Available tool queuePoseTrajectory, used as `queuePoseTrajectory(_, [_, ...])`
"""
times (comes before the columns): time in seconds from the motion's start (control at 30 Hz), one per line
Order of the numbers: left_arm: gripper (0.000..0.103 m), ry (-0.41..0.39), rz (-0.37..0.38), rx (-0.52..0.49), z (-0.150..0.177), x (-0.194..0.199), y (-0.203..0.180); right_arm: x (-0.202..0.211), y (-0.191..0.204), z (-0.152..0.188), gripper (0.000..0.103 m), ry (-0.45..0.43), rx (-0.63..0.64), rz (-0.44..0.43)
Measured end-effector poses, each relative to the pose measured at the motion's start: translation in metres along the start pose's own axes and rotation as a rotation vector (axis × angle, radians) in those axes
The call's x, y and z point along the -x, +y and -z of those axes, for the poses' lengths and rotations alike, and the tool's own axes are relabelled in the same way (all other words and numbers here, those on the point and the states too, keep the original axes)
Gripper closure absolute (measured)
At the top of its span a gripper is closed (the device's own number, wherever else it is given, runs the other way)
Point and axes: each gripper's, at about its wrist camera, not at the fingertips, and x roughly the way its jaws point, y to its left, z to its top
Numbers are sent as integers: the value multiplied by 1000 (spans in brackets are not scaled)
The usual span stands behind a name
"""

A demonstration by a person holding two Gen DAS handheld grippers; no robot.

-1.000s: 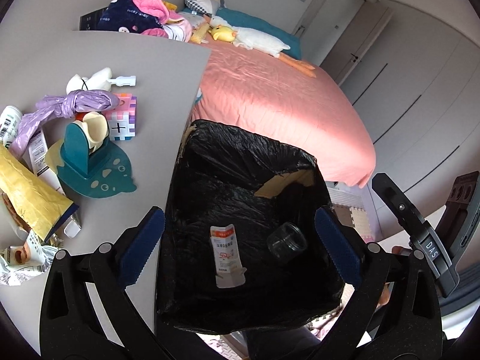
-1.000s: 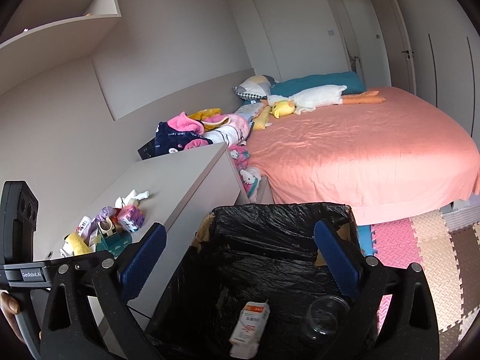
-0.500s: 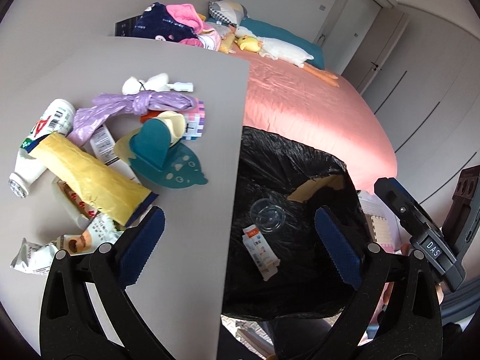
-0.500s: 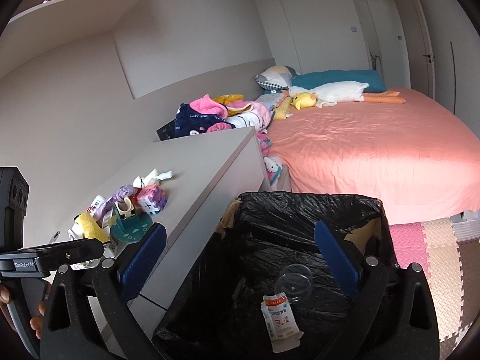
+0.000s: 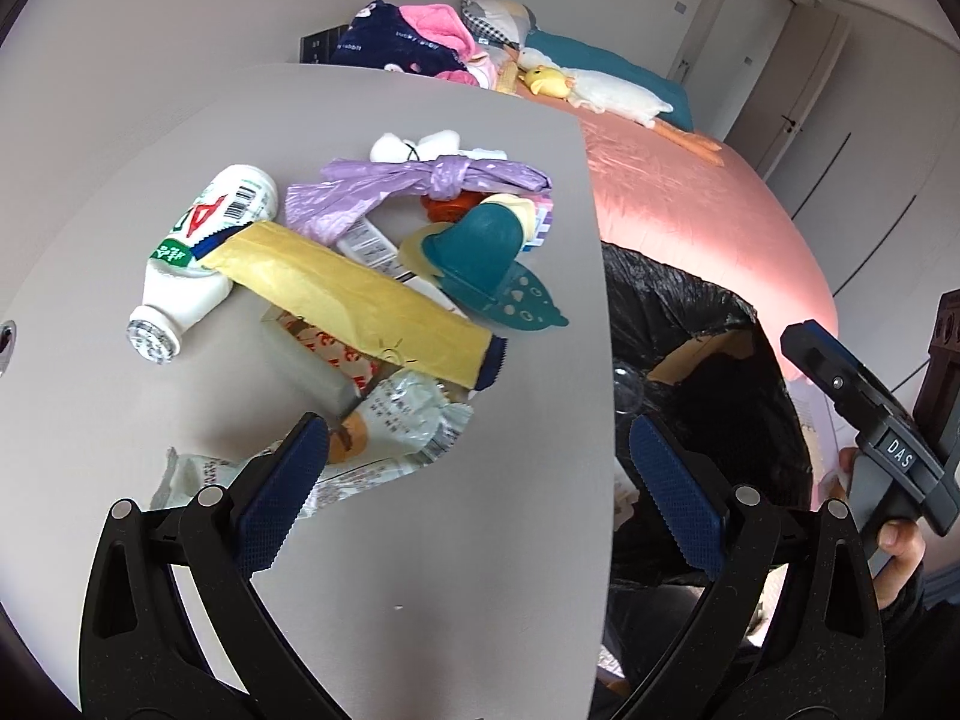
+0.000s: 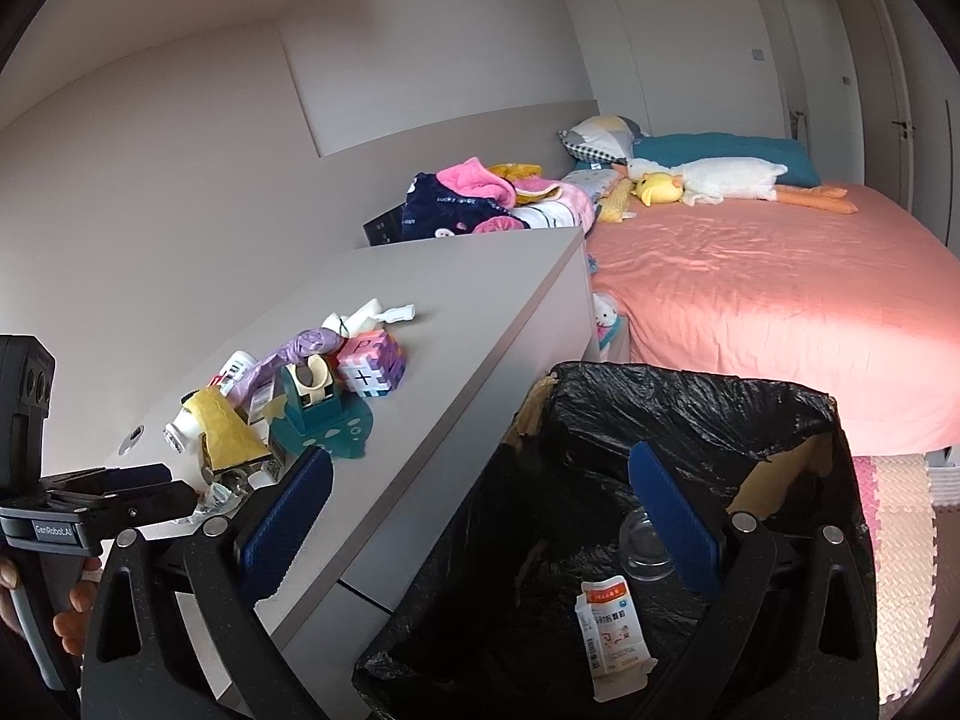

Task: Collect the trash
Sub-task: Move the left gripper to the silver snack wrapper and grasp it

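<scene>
Your grey desk [image 5: 420, 540] carries trash pile; black-lined bin [image 6: 690, 420] stands just beside its edge (bed behind). Bin already holds white carton [image 6: 612, 630] and clear cup [image 6: 639, 540]. On desk: yellow envelope [image 5: 354, 300] lying across white bottle [image 5: 198, 252], purple bag [image 5: 414, 180], crumpled wrapper [image 5: 390, 426]. Your left gripper [image 5: 474, 480] over desk edge, fingers wide apart, empty, wrapper touching its left pad. Your right gripper [image 6: 480, 516] over bin rim, fingers apart, empty.
</scene>
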Motion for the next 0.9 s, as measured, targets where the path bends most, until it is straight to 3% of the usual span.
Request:
queuePoseTrajectory(0.5, [6, 35, -117, -46, 22, -5, 45, -27, 31, 7, 4, 51, 50, -34])
queuePoseTrajectory(0.63, [6, 13, -108, -1, 23, 5, 57, -33, 34, 8, 4, 65, 52, -42])
queuePoseTrajectory(0.8, [6, 39, -152, 15, 25, -3, 69, -39, 37, 10, 4, 76, 56, -50])
queuePoseTrajectory(0.9, [6, 55, -134, 68, 25, -10, 78, -41, 36, 10, 4, 79, 54, -50])
